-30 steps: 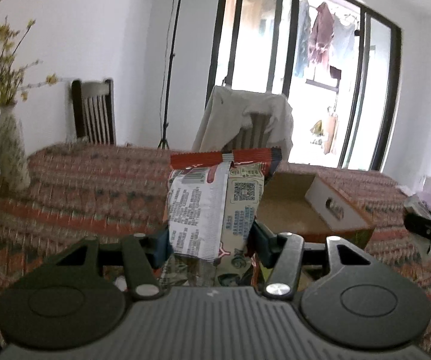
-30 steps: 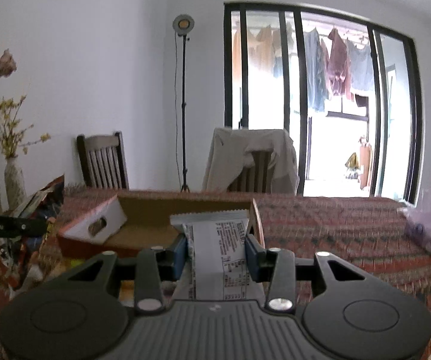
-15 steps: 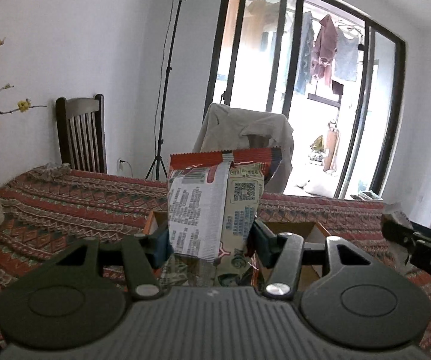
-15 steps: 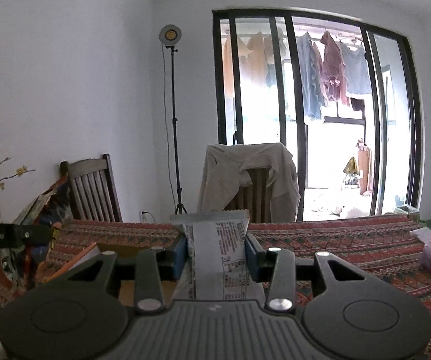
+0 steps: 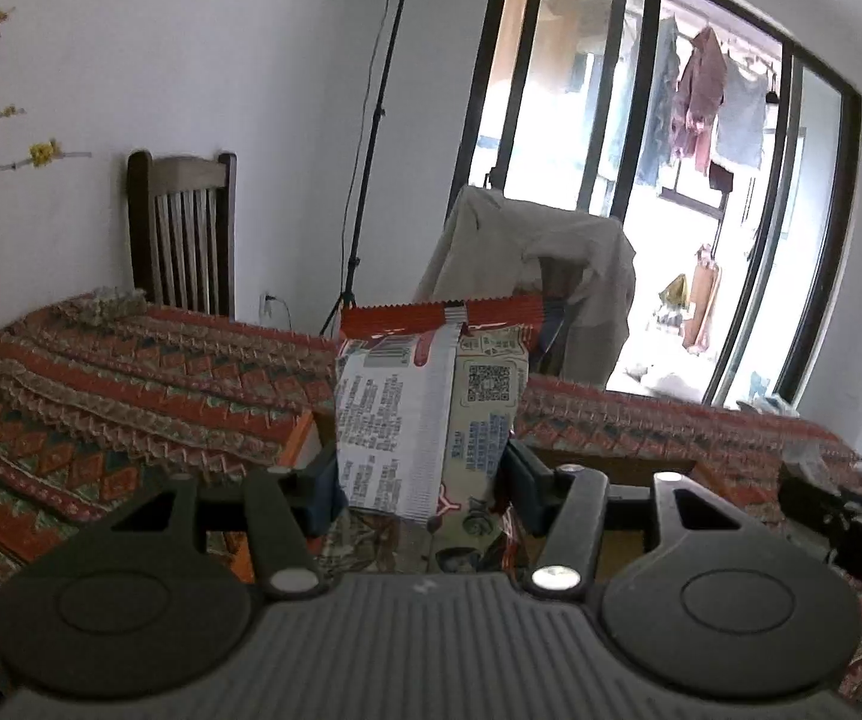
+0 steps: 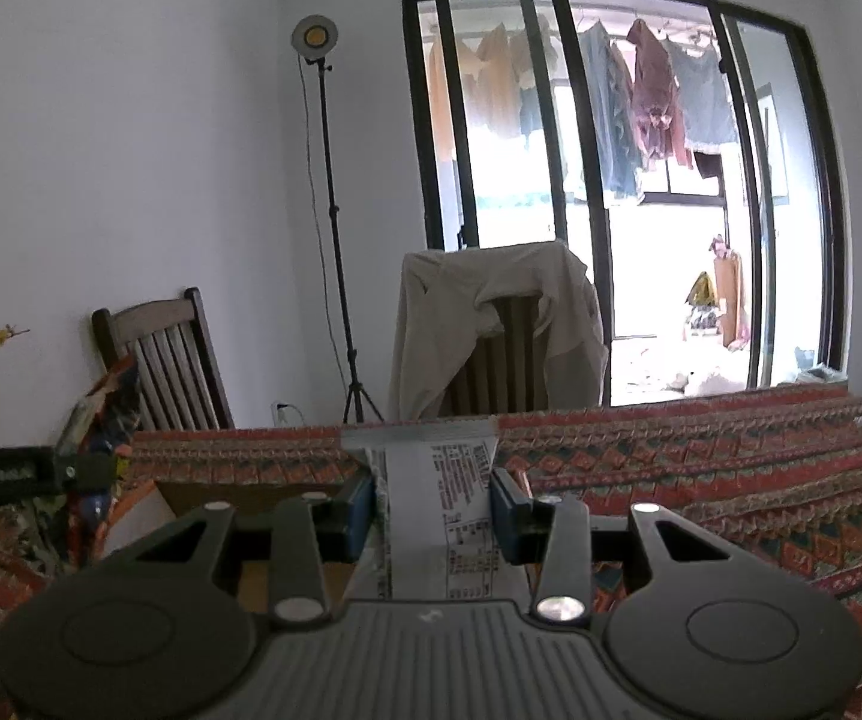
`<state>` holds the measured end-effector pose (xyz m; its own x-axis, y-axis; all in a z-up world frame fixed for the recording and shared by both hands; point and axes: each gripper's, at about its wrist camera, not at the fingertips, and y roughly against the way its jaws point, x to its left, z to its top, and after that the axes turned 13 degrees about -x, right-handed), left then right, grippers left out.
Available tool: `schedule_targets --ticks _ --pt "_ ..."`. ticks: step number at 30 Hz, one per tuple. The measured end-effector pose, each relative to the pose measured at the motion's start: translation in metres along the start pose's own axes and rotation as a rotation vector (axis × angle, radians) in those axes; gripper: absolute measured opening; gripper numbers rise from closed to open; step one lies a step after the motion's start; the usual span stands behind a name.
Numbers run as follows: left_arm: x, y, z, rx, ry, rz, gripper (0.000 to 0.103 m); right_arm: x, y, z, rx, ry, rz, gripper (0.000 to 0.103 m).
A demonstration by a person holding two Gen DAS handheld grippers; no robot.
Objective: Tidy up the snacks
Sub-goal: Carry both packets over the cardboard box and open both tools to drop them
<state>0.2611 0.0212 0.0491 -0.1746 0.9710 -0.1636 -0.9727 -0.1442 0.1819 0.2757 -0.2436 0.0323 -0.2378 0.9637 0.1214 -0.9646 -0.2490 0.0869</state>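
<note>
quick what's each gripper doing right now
Left gripper: shut on a red-topped snack packet.
Right gripper: shut on a white snack packet.

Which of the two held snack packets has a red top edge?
The snack packet in the left gripper: its crimped top seal is red. The white packet in the right gripper has a plain silvery top seal.

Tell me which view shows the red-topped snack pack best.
Left wrist. The red-topped snack pack stands upright between the left tool fingers, its printed back and QR code facing the camera. In the right wrist view the same pack appears only edge-on at far left, partly hidden and too small to read.
</note>
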Motion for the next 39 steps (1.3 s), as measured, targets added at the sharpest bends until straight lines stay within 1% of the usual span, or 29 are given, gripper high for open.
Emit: schedule_targets --ticks 4,12,13,14,15,16,17,18,19,20,21,27,32,39 --pt "0.003 -0.01 -0.011 0.047 -0.006 -0.008 0.057 -0.004 -0.005 -0.007 0.036 -0.019 0.009 0.04" --pt "0.007 -0.015 -0.02 0.073 0.001 0.002 0.057 -0.004 -0.014 -0.015 0.09 -0.02 0.011 0.041" --pt "0.008 -0.013 -0.02 0.068 0.004 0.004 0.059 -0.005 -0.014 -0.015 0.092 -0.022 0.016 0.043" --pt "0.008 -0.013 -0.019 0.066 0.006 0.007 0.067 -0.005 -0.013 -0.015 0.093 -0.024 0.023 0.043" --pt "0.008 -0.01 -0.018 0.055 0.009 0.008 0.074 -0.004 -0.012 -0.015 0.093 -0.024 0.027 0.047" --pt "0.008 -0.006 -0.017 0.037 0.009 0.011 0.077 -0.004 -0.011 -0.015 0.091 -0.025 0.03 0.059" --pt "0.008 -0.004 -0.016 0.023 0.012 0.012 0.088 -0.004 -0.01 -0.015 0.086 -0.024 0.031 0.073" --pt "0.008 -0.001 -0.014 0.009 0.017 0.016 0.103 -0.004 -0.009 -0.015 0.081 -0.023 0.033 0.081" --pt "0.009 0.002 -0.013 -0.01 0.026 0.025 0.103 -0.005 -0.007 -0.015 0.074 -0.026 0.037 0.092" --pt "0.01 0.005 -0.013 -0.034 0.033 0.033 0.103 -0.006 -0.005 -0.014 0.065 -0.031 0.043 0.098" --pt "0.01 0.007 -0.011 -0.046 0.033 0.031 0.103 -0.006 -0.004 -0.014 0.057 -0.037 0.051 0.102" --pt "0.012 0.005 -0.009 -0.03 0.045 0.034 0.103 -0.009 -0.003 -0.013 0.05 -0.051 0.045 0.103" --pt "0.011 0.008 -0.005 -0.033 0.057 0.026 0.103 -0.007 -0.002 -0.01 0.042 -0.046 0.047 0.103" --pt "0.005 0.025 0.008 -0.049 0.067 0.026 0.103 -0.001 0.009 0.005 0.012 -0.03 0.052 0.103"
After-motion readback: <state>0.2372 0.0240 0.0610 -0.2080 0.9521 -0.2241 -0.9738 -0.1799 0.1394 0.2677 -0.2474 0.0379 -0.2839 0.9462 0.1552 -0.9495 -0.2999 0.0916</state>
